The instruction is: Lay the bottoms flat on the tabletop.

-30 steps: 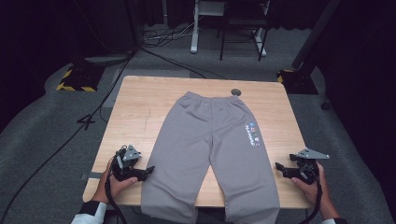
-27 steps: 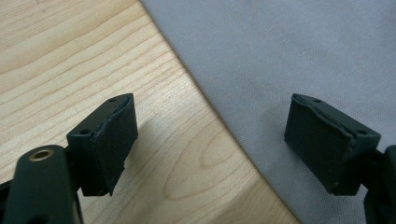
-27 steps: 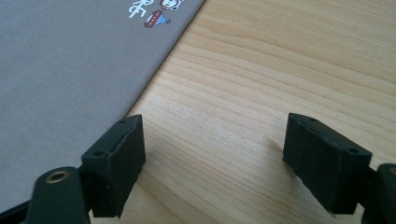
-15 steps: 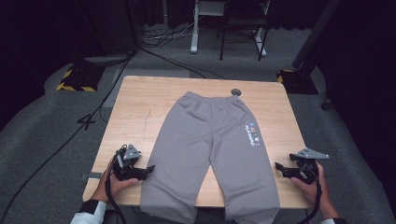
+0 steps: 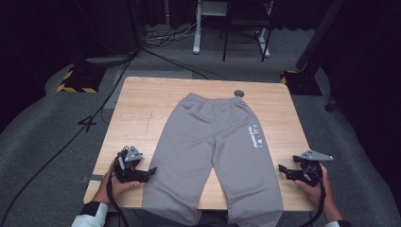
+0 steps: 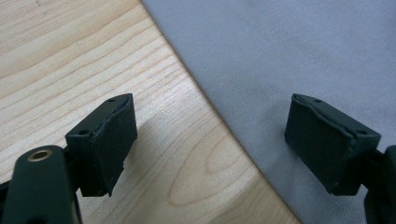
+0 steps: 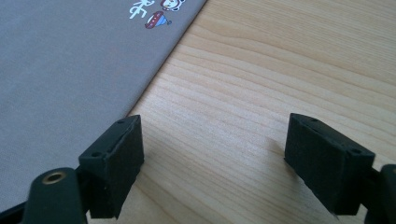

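Hands low, tongs (image 5: 152, 171) flanking trousers (image 5: 215, 151)

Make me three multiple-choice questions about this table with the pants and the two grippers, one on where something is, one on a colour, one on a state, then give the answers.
1. Where does the small printed logo sit on the pants?
A. on the leg toward the right gripper
B. on the waistband
C. on the leg toward the left gripper

2. What colour are the pants?
A. blue
B. grey
C. red

3. How do the left gripper's jaws stand?
A. shut on the fabric
B. shut on nothing
C. open

Answers:
1 A, the logo lies on the leg nearest the right gripper.
2 B, plain grey cloth on the wooden table.
3 C, a wide gap shows between the pads, with nothing pinched.
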A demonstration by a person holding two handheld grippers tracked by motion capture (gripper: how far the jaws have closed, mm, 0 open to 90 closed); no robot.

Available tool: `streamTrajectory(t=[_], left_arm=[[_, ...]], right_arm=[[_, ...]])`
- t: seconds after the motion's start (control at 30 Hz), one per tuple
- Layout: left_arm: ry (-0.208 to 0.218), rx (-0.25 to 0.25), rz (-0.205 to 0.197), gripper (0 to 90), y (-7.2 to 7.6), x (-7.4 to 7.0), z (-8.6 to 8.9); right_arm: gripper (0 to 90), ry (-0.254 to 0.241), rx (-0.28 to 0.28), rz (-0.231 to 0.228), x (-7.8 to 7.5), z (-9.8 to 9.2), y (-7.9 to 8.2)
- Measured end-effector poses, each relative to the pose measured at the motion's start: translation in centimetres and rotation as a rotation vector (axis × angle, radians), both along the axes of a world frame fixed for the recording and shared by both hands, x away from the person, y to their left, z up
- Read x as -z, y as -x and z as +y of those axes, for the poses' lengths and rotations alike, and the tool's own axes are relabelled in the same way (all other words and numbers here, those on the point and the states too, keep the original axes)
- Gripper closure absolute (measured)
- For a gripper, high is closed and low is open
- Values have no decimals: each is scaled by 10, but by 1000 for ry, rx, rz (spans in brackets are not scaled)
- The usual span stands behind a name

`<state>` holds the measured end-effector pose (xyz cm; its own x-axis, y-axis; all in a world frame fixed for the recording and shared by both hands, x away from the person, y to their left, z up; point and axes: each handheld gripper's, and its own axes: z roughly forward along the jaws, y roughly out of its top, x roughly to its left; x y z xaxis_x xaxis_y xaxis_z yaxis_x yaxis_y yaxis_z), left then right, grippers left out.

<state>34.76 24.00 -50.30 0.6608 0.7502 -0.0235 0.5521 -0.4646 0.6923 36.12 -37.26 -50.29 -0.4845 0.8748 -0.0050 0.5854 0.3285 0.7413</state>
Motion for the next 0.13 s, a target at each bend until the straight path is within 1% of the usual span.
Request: streamTrajectory(t=[0.13], left_arm=[[3, -6, -1, 169, 0, 0, 0]], right_arm=[[190, 0, 0, 0, 0, 0, 0]])
